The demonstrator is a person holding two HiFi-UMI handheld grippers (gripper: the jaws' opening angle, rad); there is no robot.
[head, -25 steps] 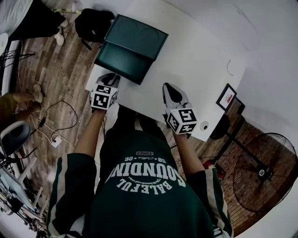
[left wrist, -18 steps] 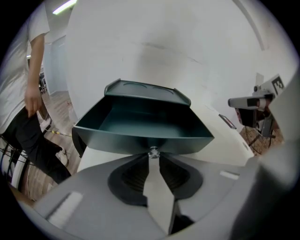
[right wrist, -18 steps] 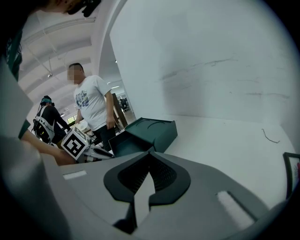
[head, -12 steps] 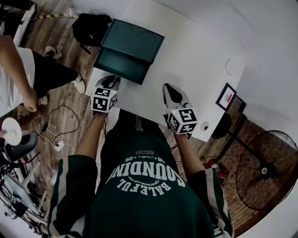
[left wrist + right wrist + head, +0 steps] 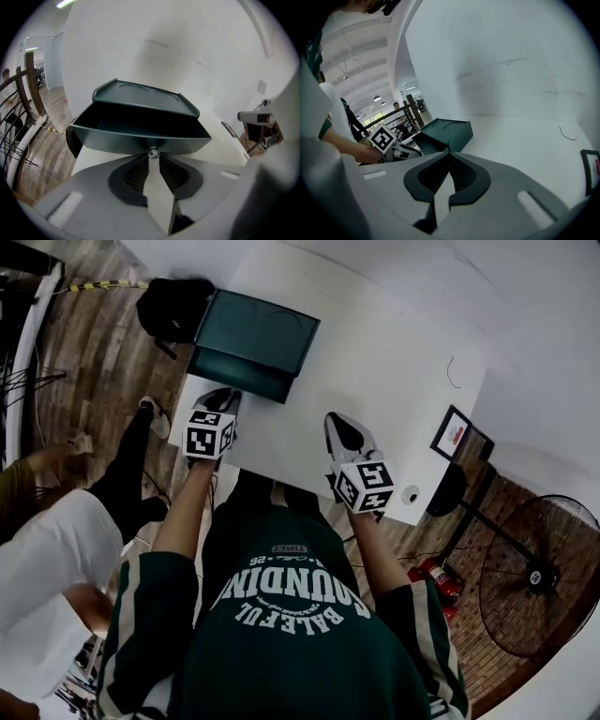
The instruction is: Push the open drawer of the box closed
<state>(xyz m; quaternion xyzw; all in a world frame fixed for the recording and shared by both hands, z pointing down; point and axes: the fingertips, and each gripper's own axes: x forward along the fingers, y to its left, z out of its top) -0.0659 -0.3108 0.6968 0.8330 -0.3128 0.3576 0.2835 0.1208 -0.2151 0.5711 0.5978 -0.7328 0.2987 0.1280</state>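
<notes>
One open drawer [image 5: 140, 139] just ahead of the left hand-held gripper [image 5: 153, 159].

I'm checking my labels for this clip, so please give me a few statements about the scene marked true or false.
1. The dark green box has its drawer pulled open. True.
2. The left gripper points at the drawer front. True.
3. The right gripper grips the drawer. False: its jaws are together and empty, over the white table, apart from the box.
4. The box stands mid-table. False: it sits by the table's left edge.
</notes>
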